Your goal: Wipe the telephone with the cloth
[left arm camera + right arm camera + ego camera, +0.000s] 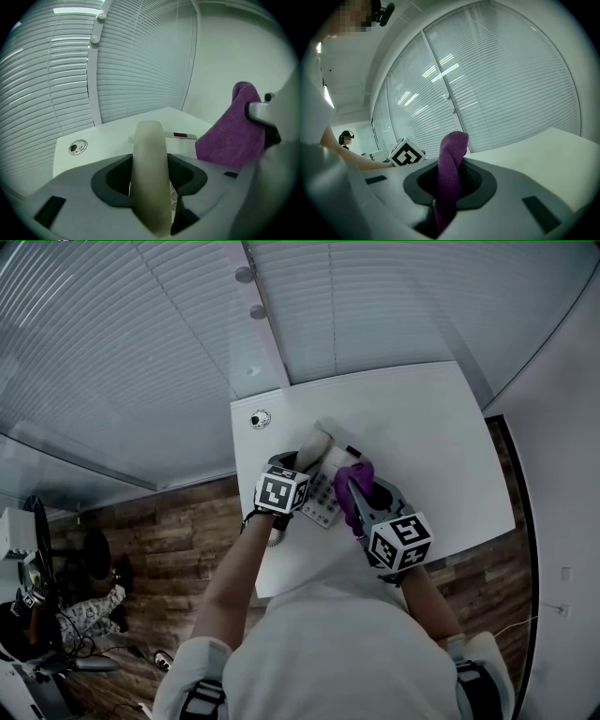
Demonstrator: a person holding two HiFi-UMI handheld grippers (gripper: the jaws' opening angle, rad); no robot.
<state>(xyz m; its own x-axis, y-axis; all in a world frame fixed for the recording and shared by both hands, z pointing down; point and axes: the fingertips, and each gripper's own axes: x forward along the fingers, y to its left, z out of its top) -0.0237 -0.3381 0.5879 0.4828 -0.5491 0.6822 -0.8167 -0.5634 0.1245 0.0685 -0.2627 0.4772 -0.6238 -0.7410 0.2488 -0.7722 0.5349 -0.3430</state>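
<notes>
A pale telephone (pixel 322 501) with a keypad sits on the white table (pixel 422 427) near its front left. Its beige handset (pixel 314 442) (pixel 150 168) runs lengthwise between the jaws of my left gripper (pixel 300 465) (pixel 150 187), which are closed against its sides. A purple cloth (pixel 354 486) (pixel 451 173) stands up out of my right gripper (pixel 361 495) (pixel 450 190), which is shut on it just right of the handset. In the left gripper view the cloth (pixel 232 136) hangs close at the right, over the phone's base (pixel 183 143).
A round cable grommet (pixel 260 418) (pixel 78 147) is set in the table's far left corner. Window blinds (pixel 141 343) run behind the table. Wooden floor (pixel 187 521) lies to the left, with equipment at the far left. The left gripper's marker cube (pixel 407 153) shows in the right gripper view.
</notes>
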